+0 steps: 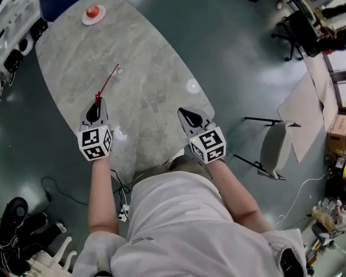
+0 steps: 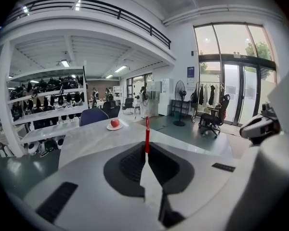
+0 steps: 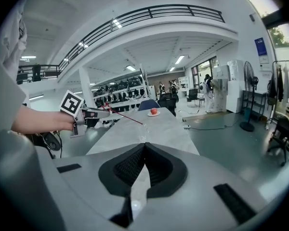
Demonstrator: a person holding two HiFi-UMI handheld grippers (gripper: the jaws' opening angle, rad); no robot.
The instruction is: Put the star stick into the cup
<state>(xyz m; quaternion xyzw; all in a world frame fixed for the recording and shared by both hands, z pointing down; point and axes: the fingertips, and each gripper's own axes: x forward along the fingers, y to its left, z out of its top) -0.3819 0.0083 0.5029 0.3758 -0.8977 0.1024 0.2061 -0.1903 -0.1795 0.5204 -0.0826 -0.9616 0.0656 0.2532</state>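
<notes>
Left tool, at the near left part of the grey tabletop: jaws closed on the near end of the red star stick, which runs from the tool toward the far right and, in the right gripper view, slants down toward the tabletop surface. Right tool, over the near right edge of the tabletop and well apart from the left: jaws closed together with nothing between them. At the far left end of the tabletop, well away from both tools, a red apple sits on a small plate.
</notes>
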